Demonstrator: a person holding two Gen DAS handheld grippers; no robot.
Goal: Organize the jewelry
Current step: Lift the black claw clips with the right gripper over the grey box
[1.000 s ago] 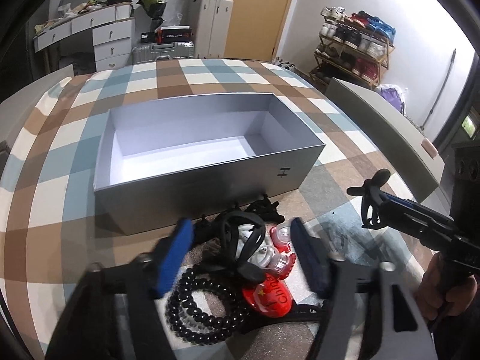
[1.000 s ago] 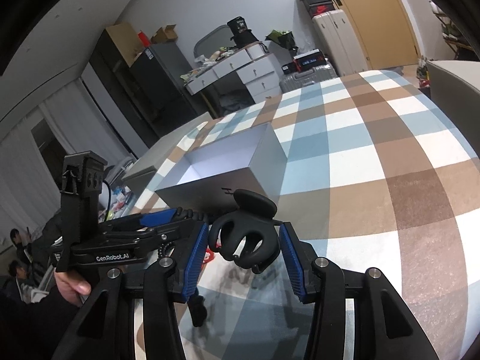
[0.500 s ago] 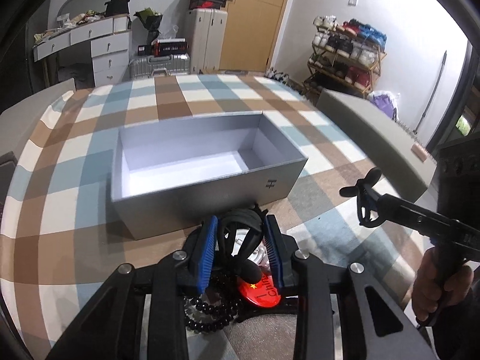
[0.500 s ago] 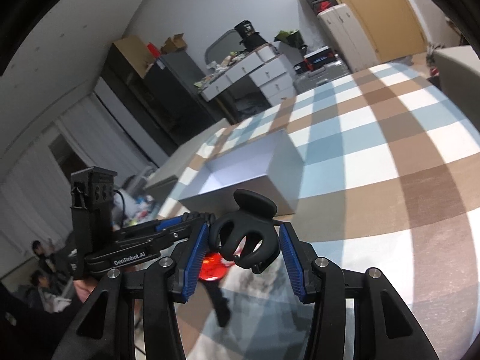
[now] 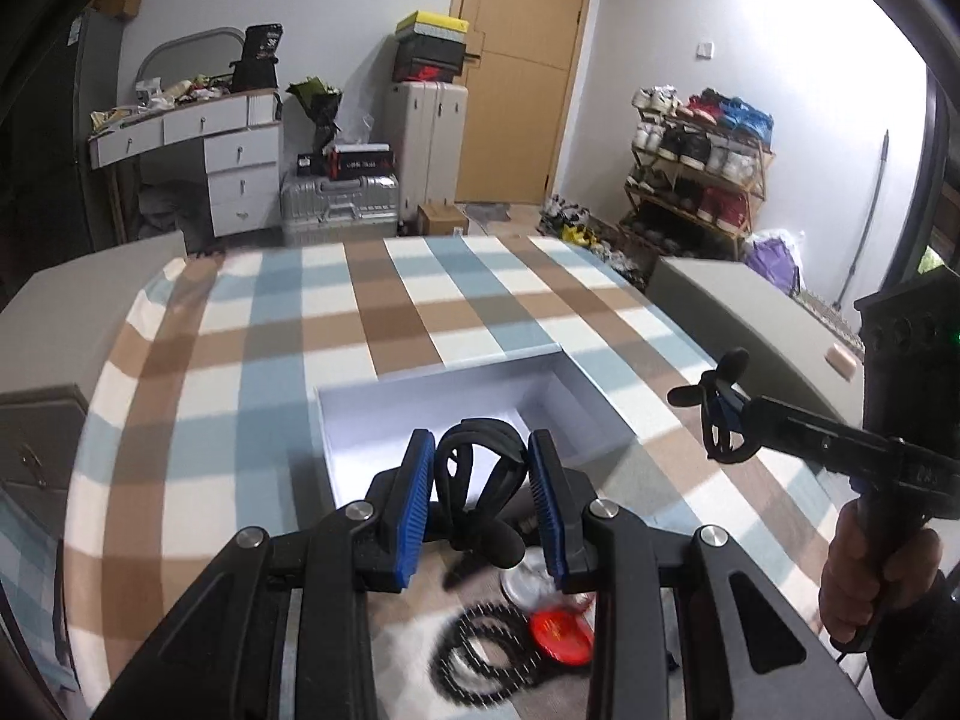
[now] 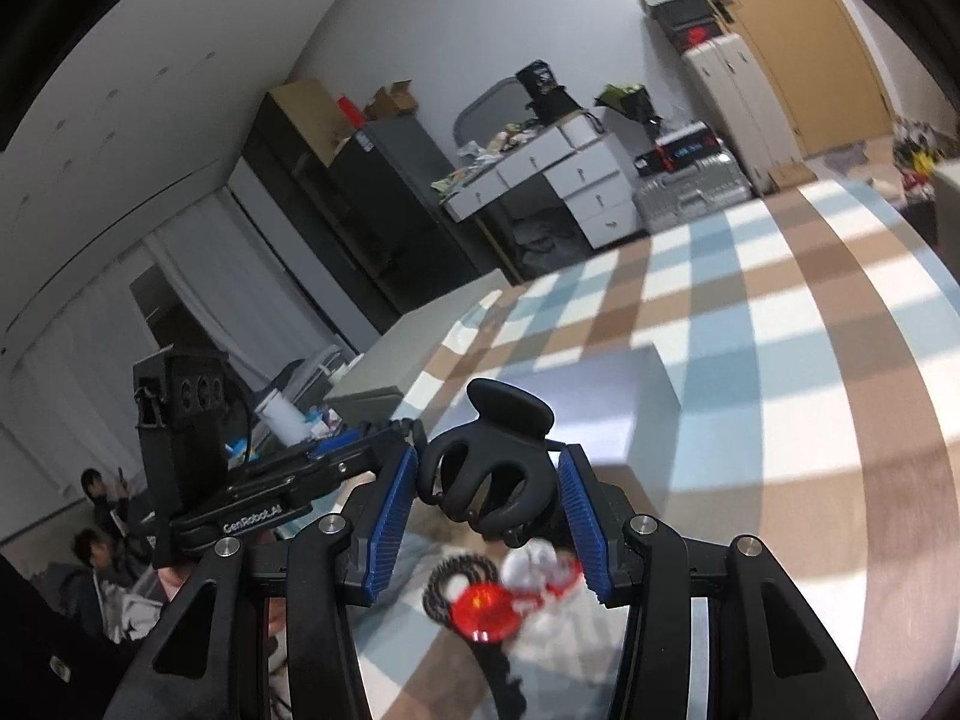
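My left gripper is shut on a black hair claw clip and holds it up just before the open grey box. My right gripper is shut on another black claw clip, held in the air to the right of the box; it also shows in the left wrist view. On the checked cloth below lie a black bead bracelet, a red round piece and a red-and-white piece, all blurred.
The grey box sits on a checked tablecloth. A grey bench runs along the right. Drawers, suitcases and a shoe rack stand behind.
My left gripper closed on a black claw clip in the pile and lifted it up toward the box. My right gripper has kept hold of its clip and risen a little.
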